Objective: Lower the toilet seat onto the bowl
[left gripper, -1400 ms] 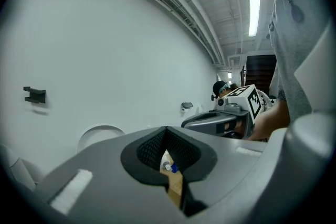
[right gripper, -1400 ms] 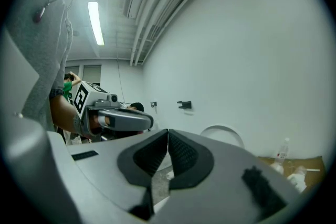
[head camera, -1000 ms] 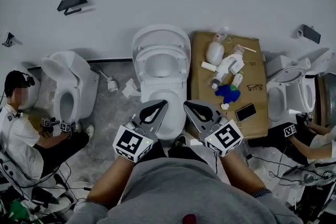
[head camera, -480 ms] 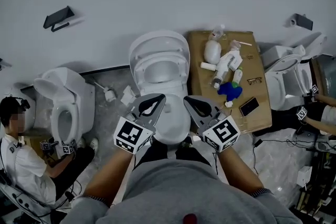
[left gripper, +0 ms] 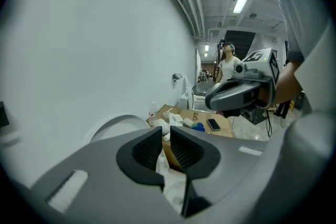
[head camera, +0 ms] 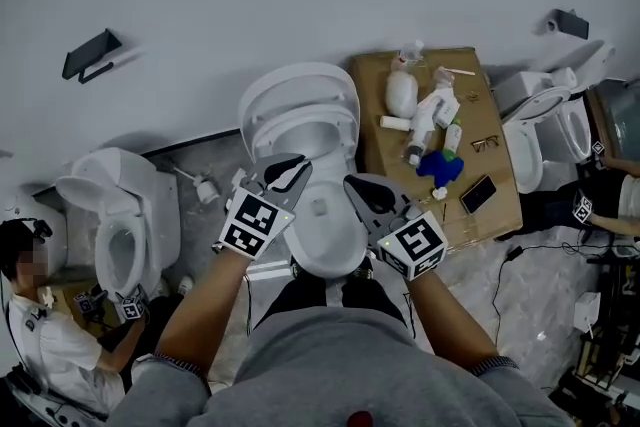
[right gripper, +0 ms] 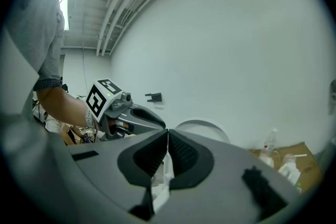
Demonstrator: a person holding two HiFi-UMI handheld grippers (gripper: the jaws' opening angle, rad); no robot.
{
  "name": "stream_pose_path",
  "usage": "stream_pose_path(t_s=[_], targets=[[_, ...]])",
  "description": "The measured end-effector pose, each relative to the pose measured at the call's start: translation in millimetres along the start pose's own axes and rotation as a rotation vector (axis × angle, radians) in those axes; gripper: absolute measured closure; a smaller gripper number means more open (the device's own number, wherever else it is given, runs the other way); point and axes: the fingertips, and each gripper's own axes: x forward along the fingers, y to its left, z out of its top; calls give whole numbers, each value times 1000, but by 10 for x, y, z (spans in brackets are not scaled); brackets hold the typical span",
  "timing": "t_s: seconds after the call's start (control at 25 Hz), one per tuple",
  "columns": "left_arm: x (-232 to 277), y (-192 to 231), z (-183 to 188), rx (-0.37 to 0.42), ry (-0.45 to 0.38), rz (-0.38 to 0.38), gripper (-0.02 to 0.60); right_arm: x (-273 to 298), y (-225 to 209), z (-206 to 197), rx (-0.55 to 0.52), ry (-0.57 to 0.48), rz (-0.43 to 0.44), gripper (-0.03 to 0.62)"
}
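While the toilet seat (head camera: 342, 133) stands raised against its lid (head camera: 298, 83) at the wall side of the bowl (head camera: 326, 240), both tools hover above that bowl's rim. The left gripper (head camera: 297, 165) reaches over the bowl's left edge, its tip close to the lower arc of the seat; whether it touches cannot be made out. Its jaws have just been opening and now stand a little apart, released, with nothing pressed between the ribbed pads. The right gripper (head camera: 353, 183) hangs over the bowl's right edge, just short of the seat, its jaws clenched tip to tip on nothing.

Right of the bowl lies a cardboard sheet (head camera: 500, 215) carrying white bottles (head camera: 402, 93), a blue object (head camera: 437, 167), a dark phone (head camera: 478, 195) and a pair of glasses (head camera: 485, 143). Left of the bowl, a toilet brush (head camera: 205, 187) rests on the grey floor (head camera: 215, 215), and beyond it stands a second toilet (head camera: 120, 220) with another person (head camera: 45, 360) crouched beside it. A black bracket (head camera: 90, 55) is fixed to the wall well left of the bowl.
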Motion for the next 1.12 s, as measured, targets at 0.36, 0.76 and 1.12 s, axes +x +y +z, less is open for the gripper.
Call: stream_pose_path(t_s=[0.36,0.76,1.12], targets=[[608,458,-397,157,258,-56,461,186,-155,-206,33,45,-63,580],[1105,950,-649,306,406,-21,423,201,-184,-418,74,86,-100,580],[1427,1117,-871,348,491,-47,425,99,-252,-570,95,120,-131,580]])
